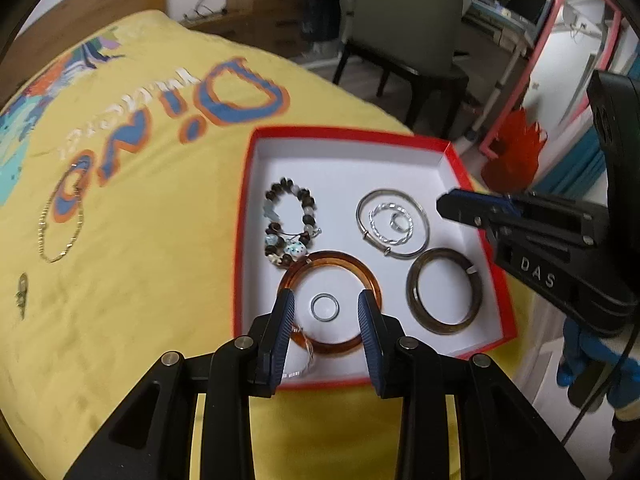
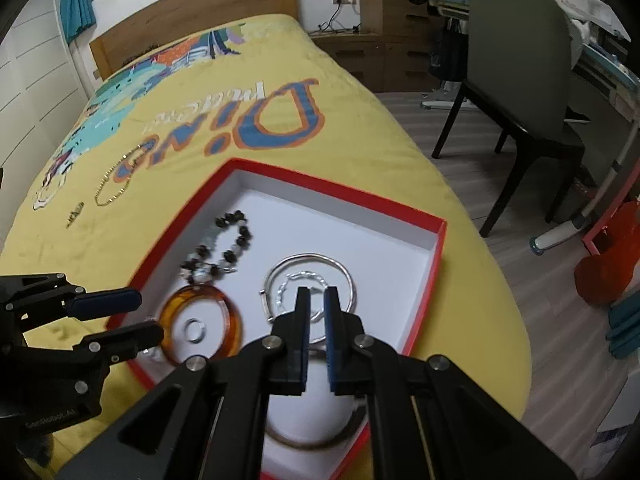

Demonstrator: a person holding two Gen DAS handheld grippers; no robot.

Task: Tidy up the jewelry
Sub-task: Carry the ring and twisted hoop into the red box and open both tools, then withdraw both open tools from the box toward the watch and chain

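Observation:
A red box with a white inside (image 1: 400, 160) (image 2: 400, 236) lies on the yellow bed cover. In it are a beaded bracelet (image 1: 290, 222) (image 2: 218, 248), an amber bangle (image 1: 340, 264) (image 2: 236, 320) around a small silver ring (image 1: 325, 306) (image 2: 195, 330), silver bangles (image 1: 394, 222) (image 2: 312, 268) and a dark bangle (image 1: 444, 290). My left gripper (image 1: 326, 300) (image 2: 144, 316) is open and empty above the amber bangle. My right gripper (image 2: 316, 292) (image 1: 444, 204) hovers over the silver bangles, fingers nearly together, holding nothing. A gold chain (image 1: 60, 220) (image 2: 116, 182) and a small charm (image 1: 22, 294) (image 2: 75, 213) lie on the cover.
The yellow cover (image 1: 140, 300) with "Dino" print spans the bed. A grey chair (image 2: 528, 80) and a desk stand to the right of the bed. An orange object (image 2: 612, 256) sits on the floor by a pink-framed mirror.

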